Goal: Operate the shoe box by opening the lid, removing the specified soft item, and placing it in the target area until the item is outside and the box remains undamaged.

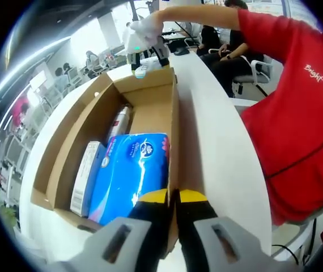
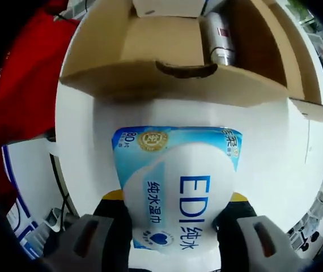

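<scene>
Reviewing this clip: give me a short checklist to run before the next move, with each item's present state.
1. Box open: ok.
2. Wipes pack outside the box, over the white table: ok.
3. Right gripper shut on the wipes pack: ok.
4. Left gripper steadying the box's near wall: ok, jaws either side of it.
5. Box undamaged: cannot tell; no tear visible.
6. Tissue pack and can inside the box: ok.

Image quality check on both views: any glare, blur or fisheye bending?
Left gripper view: bright windows blow out the far background; the cardboard box edges bow from the fisheye; the blue tissue pack is sharp, its film slightly shiny; the left gripper is near and soft. Right gripper view: even light, white table bright; the wet wipes pack in the right gripper bulges large; print readable.
</scene>
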A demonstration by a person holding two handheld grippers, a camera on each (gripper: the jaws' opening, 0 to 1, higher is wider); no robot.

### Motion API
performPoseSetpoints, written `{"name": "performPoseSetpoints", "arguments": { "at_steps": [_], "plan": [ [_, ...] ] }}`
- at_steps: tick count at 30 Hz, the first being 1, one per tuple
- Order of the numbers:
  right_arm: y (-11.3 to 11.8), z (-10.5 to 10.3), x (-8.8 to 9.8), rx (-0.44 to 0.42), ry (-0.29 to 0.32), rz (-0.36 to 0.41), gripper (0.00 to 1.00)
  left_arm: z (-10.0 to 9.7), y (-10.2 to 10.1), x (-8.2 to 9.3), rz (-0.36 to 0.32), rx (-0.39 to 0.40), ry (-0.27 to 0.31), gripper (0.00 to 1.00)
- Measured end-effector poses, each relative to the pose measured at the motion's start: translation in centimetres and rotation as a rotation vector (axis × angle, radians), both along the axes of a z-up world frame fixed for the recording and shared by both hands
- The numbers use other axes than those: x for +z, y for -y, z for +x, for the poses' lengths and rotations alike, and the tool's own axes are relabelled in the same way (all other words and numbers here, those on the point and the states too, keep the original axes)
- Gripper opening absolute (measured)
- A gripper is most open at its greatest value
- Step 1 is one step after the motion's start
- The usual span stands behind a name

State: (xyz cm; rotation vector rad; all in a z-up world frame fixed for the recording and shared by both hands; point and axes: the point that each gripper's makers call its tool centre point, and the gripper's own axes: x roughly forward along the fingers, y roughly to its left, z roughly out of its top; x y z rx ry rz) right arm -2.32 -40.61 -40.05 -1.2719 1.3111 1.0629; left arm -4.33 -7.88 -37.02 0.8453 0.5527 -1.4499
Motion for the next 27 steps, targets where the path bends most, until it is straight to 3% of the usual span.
{"name": "performPoseSetpoints", "arguments": {
  "at_steps": [4,14,20,22,27],
  "plan": [
    [0.2,0.4,-1.1,-0.015,-0.006,0.006,0.59,-0.3,0.2,0.2,0.0,0.0,0.002,0.04],
    [0.9,0.7,-1.1,-0.015,-0.02,-0.005,0.61,-0.1,0.1,0.1,0.003,0.003,-0.001,0.04],
    [1.0,0.9,-0.8,-0.024,0.007,0.002,0.62,-0.3,0.2,0.3,-0.002,0.001,0.008,0.04],
    [0.9,0.9,0.2,0.001,0.032,0.002,0.59,-0.1,0.0,0.1,0.0,0.002,0.005,0.04],
    [1.1,0.7,3.2,-0.04,0.068,0.001,0.53,-0.1,0.0,0.1,0.002,0.003,0.0,0.04]
  ]
}}
